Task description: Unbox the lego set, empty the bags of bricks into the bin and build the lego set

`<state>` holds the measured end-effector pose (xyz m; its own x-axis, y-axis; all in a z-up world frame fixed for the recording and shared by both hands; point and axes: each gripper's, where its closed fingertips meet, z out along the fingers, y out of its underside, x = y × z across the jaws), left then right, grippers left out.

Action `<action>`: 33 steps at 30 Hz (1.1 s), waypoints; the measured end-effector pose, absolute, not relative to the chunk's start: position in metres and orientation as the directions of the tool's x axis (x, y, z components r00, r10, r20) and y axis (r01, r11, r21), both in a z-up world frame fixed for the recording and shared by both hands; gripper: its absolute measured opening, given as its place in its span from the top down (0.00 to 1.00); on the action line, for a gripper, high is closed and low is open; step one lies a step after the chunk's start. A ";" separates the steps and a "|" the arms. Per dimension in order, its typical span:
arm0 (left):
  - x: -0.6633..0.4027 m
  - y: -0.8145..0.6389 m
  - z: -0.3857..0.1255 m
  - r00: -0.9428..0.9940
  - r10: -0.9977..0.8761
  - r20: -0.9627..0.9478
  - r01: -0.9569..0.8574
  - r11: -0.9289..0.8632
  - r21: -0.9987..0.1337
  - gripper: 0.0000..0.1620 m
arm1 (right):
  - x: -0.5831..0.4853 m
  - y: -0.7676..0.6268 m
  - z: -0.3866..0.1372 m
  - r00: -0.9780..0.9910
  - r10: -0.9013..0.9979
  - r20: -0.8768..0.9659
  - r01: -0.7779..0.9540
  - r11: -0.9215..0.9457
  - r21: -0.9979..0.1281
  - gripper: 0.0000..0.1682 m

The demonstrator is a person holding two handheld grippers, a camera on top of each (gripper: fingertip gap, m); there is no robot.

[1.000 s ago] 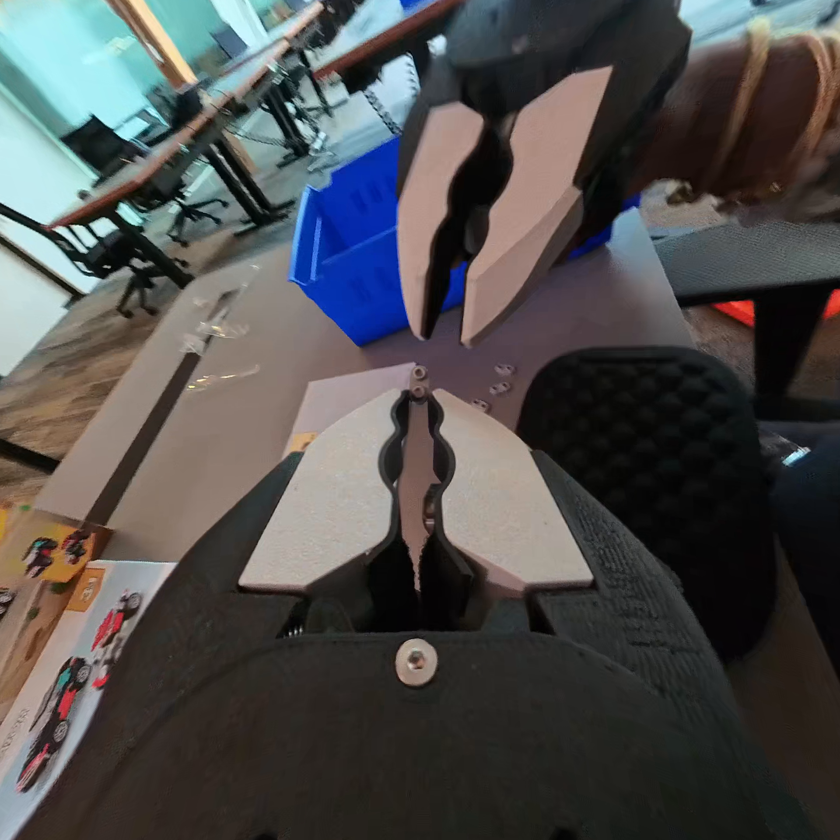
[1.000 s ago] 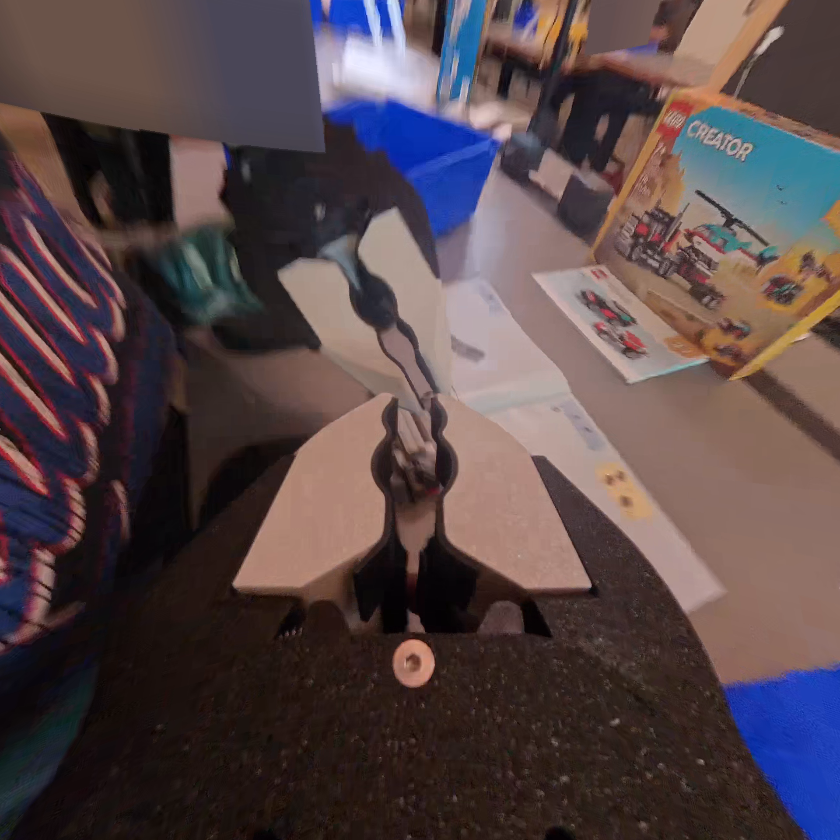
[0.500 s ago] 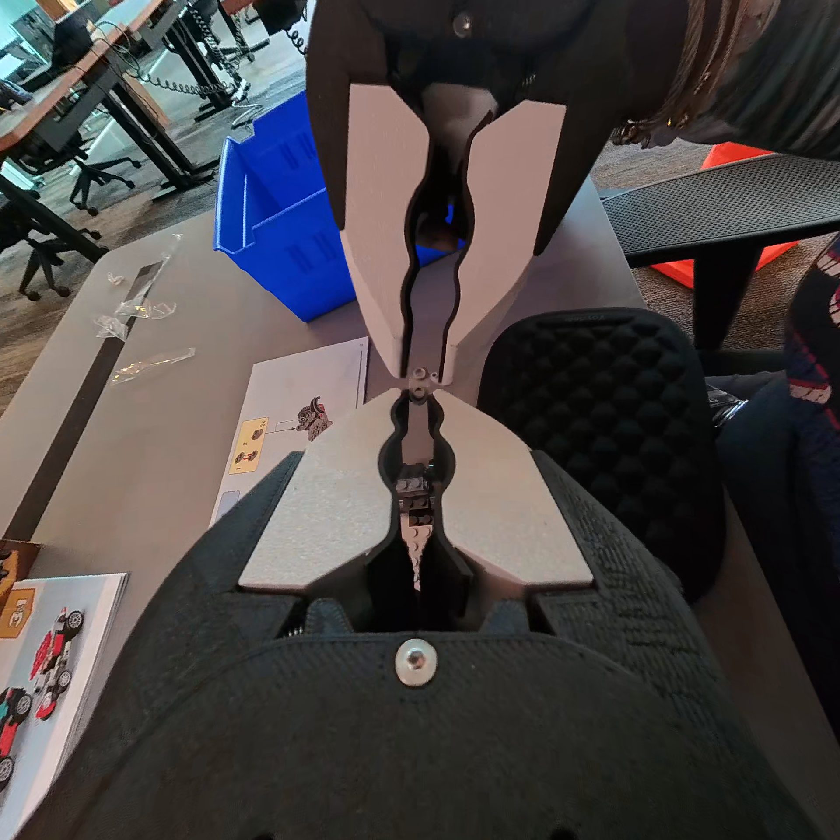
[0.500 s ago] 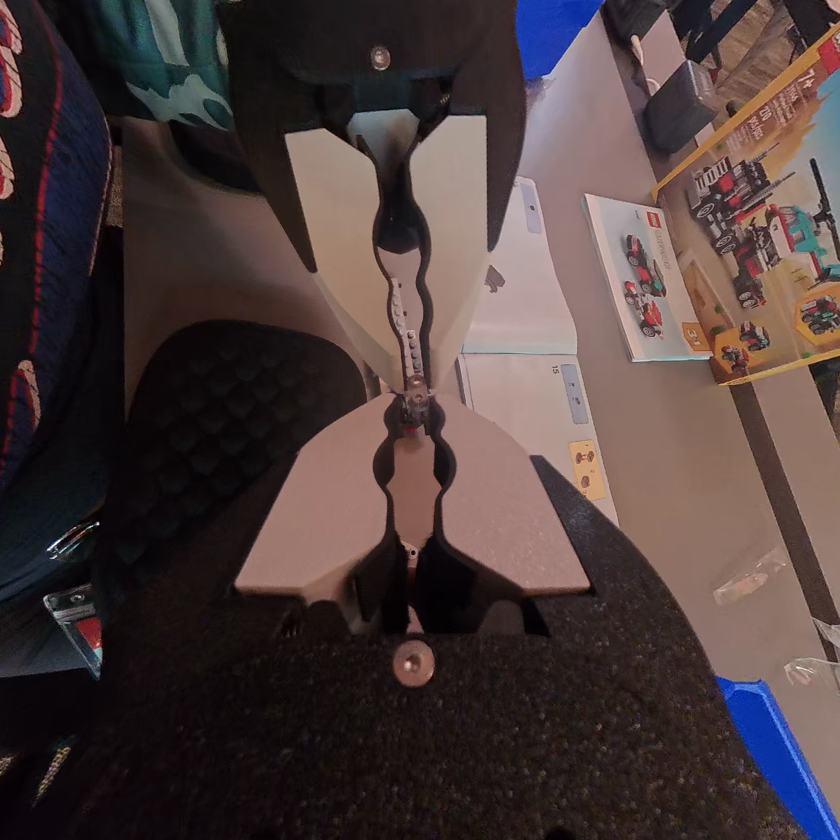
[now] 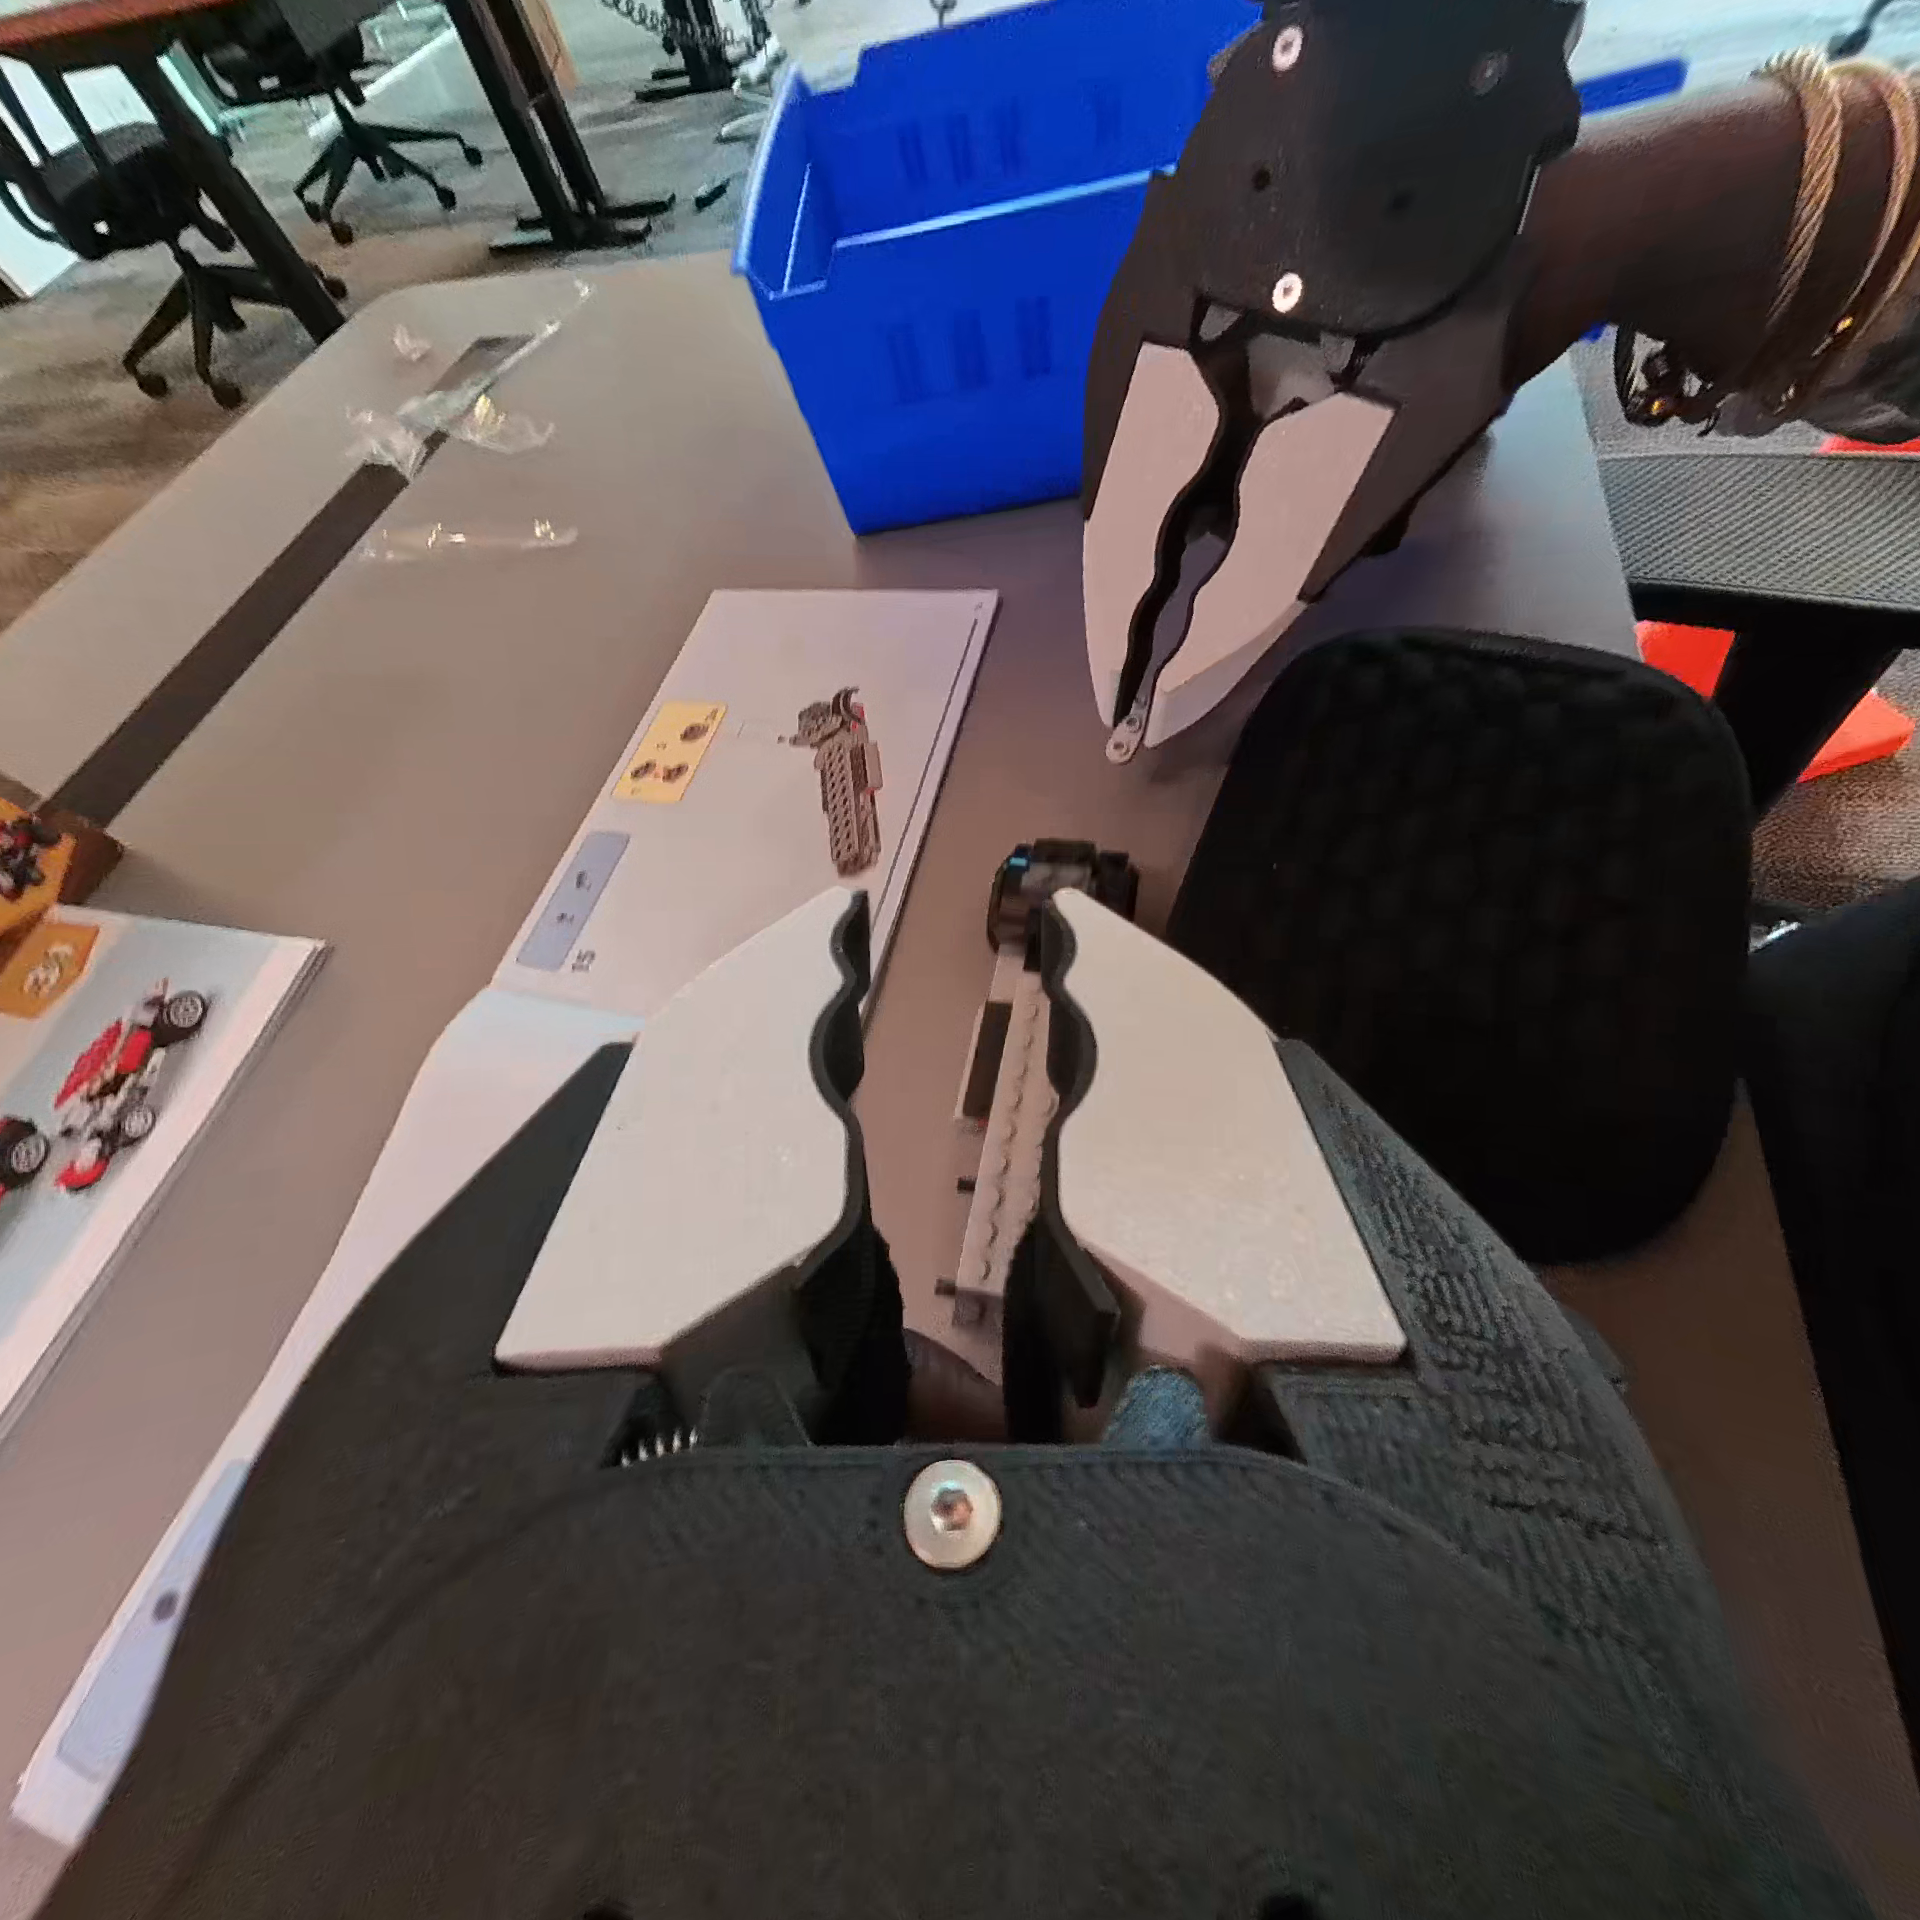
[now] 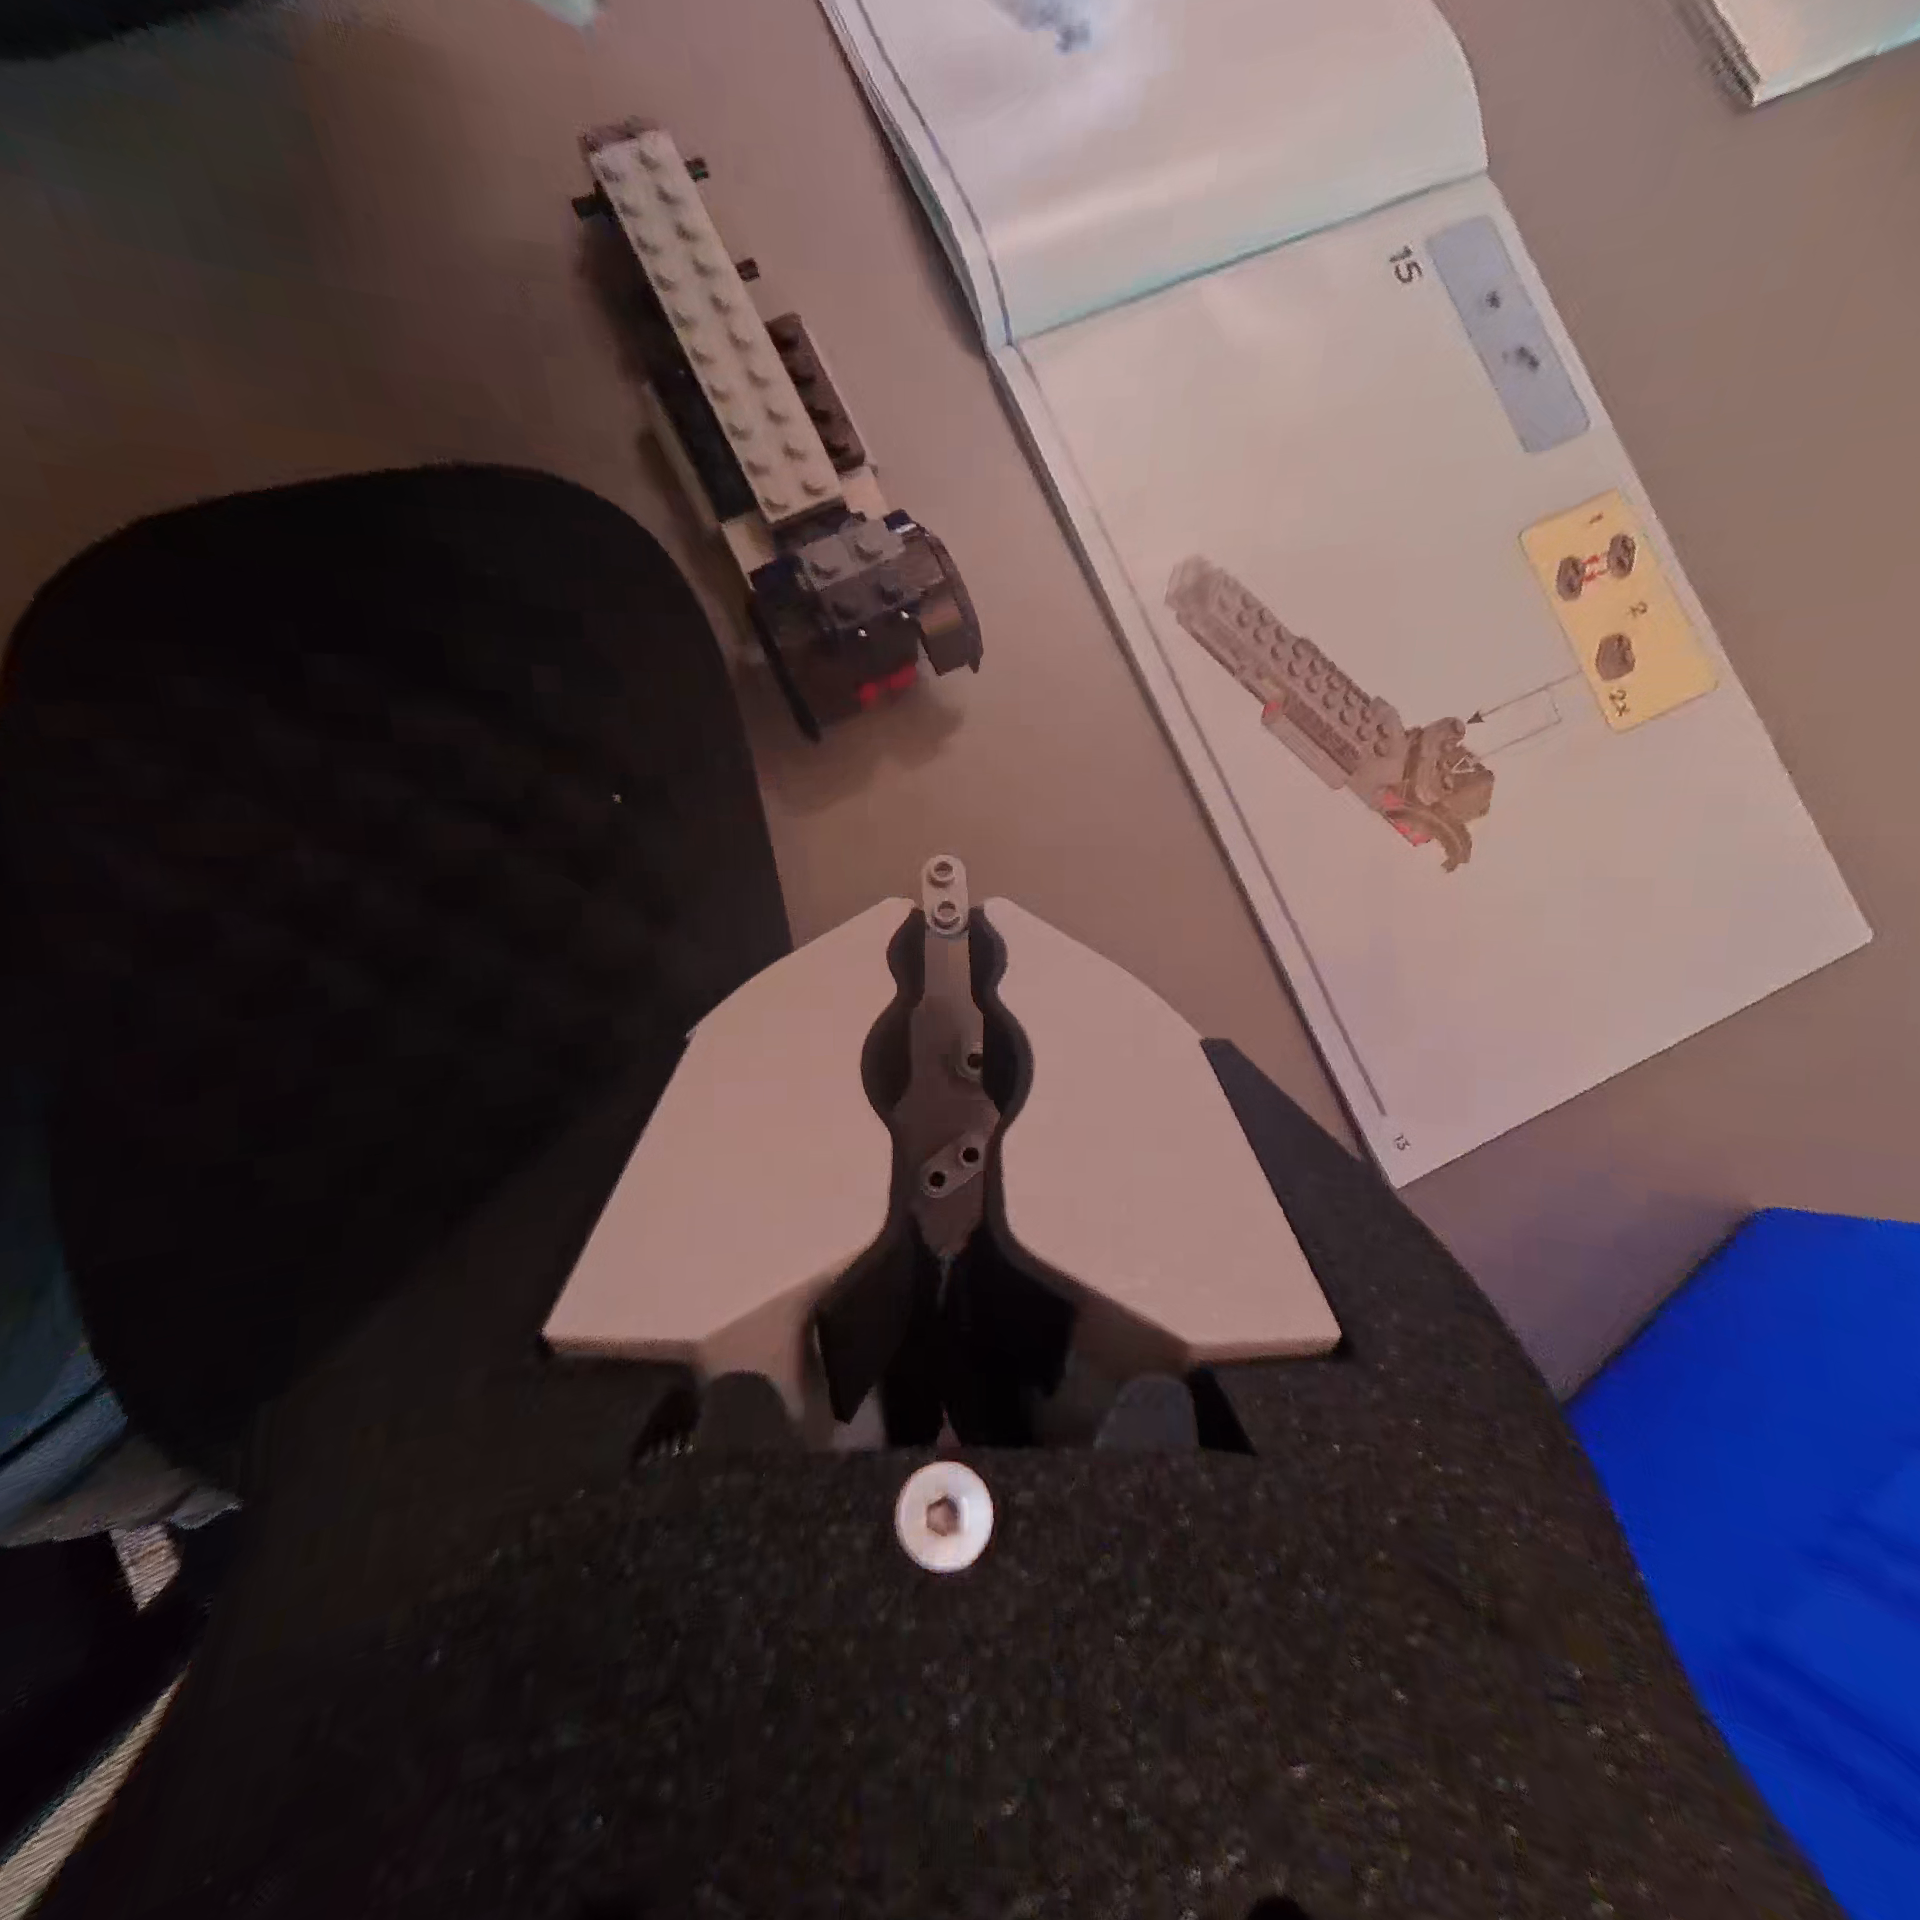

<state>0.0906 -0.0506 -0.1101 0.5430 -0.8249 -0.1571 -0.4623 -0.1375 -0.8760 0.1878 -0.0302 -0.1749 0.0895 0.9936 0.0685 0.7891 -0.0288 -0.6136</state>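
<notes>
The partly built lego model (image 5: pixel 1006 1101), a long light grey plate with a black front end, lies on the grey table (image 5: pixel 416 790). My left gripper (image 5: pixel 951 914) is open, and the model lies in the gap close to its right finger. The model also shows in the right wrist view (image 6: pixel 748 416), lying free on the table. My right gripper (image 6: pixel 945 914) is shut on a small grey lego piece (image 6: pixel 942 883) that sticks out past its tips. In the left wrist view the right gripper (image 5: pixel 1127 717) hovers above the table just beyond the model.
An open instruction booklet (image 5: pixel 790 748) (image 6: pixel 1351 468) lies left of the model. A blue bin (image 5: pixel 935 312) (image 6: pixel 1766 1507) stands behind. A black mesh chair back (image 5: pixel 1455 935) (image 6: pixel 312 883) stands at the table's right edge. Empty clear bags (image 5: pixel 457 426) and a second booklet (image 5: pixel 125 1091) lie at left. My hands' fingertips stand some 12 cm from each other.
My left gripper has opened and the model it held now lies on the table. My right gripper has pulled away from the left gripper's tips, still holding the small grey piece.
</notes>
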 end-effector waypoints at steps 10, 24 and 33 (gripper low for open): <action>0.093 -0.054 -0.137 0.497 -0.855 -0.147 -0.527 -0.162 -0.834 0.80 | 0.191 -0.029 -0.194 0.154 0.988 -0.013 0.826 -0.136 -0.548 0.95; 0.076 -0.059 -0.155 0.477 -0.872 -0.111 -0.586 -0.221 -0.780 0.79 | 0.195 -0.032 -0.181 0.182 0.980 -0.085 0.794 -0.197 -0.575 0.86; 0.077 -0.064 -0.177 0.425 -0.899 -0.103 -0.674 -0.239 -0.700 0.78 | 0.201 -0.029 -0.174 0.090 0.992 -0.089 0.828 -0.124 -0.546 0.90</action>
